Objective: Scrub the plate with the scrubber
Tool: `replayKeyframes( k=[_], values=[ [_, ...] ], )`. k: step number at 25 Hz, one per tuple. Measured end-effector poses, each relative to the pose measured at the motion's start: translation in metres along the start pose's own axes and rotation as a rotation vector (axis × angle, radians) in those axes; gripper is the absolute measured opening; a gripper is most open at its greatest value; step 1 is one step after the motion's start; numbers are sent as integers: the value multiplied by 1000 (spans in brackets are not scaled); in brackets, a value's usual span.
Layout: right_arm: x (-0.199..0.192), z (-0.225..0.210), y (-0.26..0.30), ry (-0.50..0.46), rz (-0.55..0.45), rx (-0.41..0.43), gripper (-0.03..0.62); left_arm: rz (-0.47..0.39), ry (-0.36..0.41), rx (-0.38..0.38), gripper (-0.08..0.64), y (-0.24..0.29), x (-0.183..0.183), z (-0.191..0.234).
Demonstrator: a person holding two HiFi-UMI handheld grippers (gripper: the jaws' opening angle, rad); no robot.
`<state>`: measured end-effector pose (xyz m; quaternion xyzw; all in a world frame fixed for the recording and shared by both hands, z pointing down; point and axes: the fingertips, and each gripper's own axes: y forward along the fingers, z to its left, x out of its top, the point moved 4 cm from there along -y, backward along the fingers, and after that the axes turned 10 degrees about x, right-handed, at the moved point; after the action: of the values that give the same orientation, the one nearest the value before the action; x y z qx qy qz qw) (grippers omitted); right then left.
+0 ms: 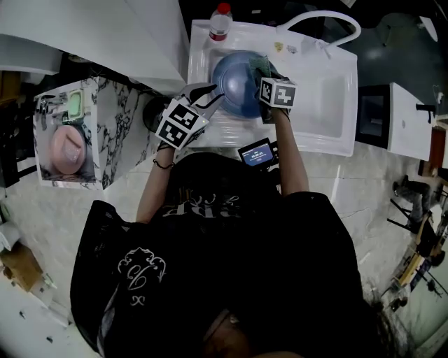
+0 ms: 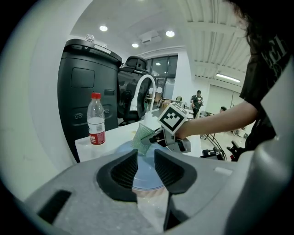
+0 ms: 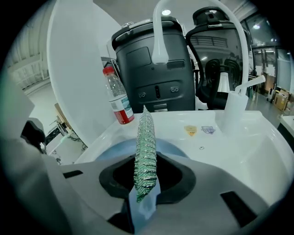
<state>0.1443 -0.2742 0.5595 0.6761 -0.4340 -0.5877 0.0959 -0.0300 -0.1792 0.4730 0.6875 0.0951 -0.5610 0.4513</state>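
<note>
A blue plate (image 1: pixel 236 85) stands tilted in the white sink (image 1: pixel 329 98). My left gripper (image 1: pixel 214 94) is at its left rim. In the left gripper view the jaws (image 2: pixel 146 157) stand apart with the plate's near edge (image 2: pixel 147 176) in the gap, and the pads do not press on it. My right gripper (image 1: pixel 264 73) is at the plate's upper right, shut on a green glittery scrubber (image 1: pixel 258 65). In the right gripper view the scrubber (image 3: pixel 146 147) stands upright between the jaws (image 3: pixel 146 170), above the plate (image 3: pixel 117 149). The left gripper view shows the scrubber (image 2: pixel 142 137) against the plate's far side.
A water bottle with a red cap (image 1: pixel 220 21) stands at the sink's back left corner. A white faucet (image 1: pixel 323 17) arches over the back rim beside a soap dispenser (image 3: pixel 232 108). Left of the sink is a marble shelf (image 1: pixel 112 119) holding a pink dish (image 1: pixel 66 149). Black bins (image 3: pixel 151 59) stand behind.
</note>
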Motion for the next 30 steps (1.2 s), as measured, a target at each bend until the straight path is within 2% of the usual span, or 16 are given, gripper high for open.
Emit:
replayKeyframes(
  k=[8, 15, 18, 21, 30],
  values=[
    [10, -6, 24, -1, 19, -62, 86, 18, -18, 17, 109, -4, -7, 16],
    [16, 16, 44, -20, 23, -11, 86, 29, -40, 53, 109, -11, -14, 28],
    [14, 33, 47, -52, 44, 40, 86, 32, -45, 64, 109, -13, -16, 33],
    [7, 53, 48, -97, 74, 132, 86, 33, -41, 67, 109, -14, -17, 34],
    [-23, 98, 27, -308, 224, 392, 86, 33, -47, 61, 109, -10, -18, 33]
  ],
)
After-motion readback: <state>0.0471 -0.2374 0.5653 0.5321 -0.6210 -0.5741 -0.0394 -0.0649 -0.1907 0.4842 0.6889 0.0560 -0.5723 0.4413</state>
